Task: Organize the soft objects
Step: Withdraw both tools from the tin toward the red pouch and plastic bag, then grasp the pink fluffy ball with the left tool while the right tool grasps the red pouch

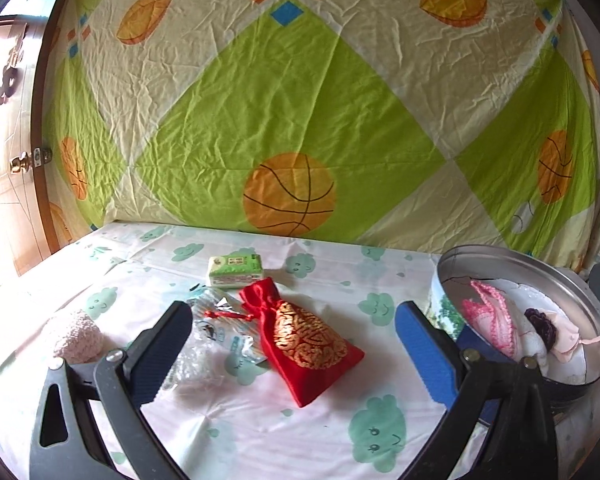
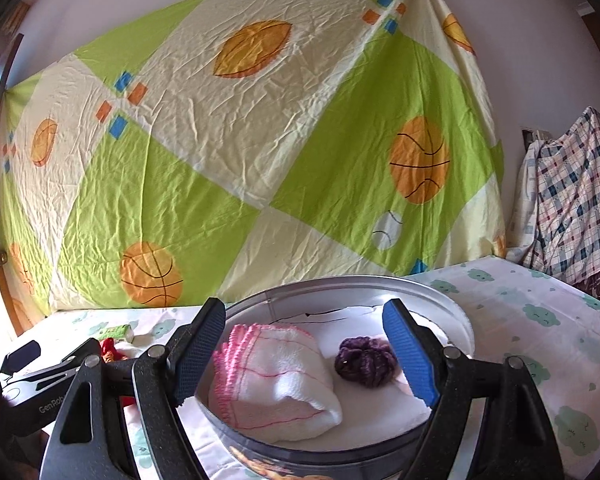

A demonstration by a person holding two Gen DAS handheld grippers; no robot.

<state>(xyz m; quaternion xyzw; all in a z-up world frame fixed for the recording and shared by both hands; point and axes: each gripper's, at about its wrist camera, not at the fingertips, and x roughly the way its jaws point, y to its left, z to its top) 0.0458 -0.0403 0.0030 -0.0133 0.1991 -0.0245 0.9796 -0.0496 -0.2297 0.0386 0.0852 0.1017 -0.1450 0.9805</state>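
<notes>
Left hand-held gripper [image 1: 292, 332] jaws wide apart, red pouch [image 1: 306, 344] lying between them on the table [image 1: 236, 440]. Right hand-held gripper [image 2: 304, 348] spread, empty, over the tin [image 2: 452, 316] holding towel [image 2: 276, 380]. Left frame reads "GenRob…".

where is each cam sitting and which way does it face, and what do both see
Left wrist: sits on the left gripper, looking forward and slightly down over the red pouch toward the hanging sheet; its open fingers frame the view.
Right wrist: sits on the right gripper, facing the round tin holding a folded towel and purple scrunchie; its open fingers show, with the left gripper at far left.
Shared: tin, towel, scrunchie, pouch, tissue pack, sheet.
</notes>
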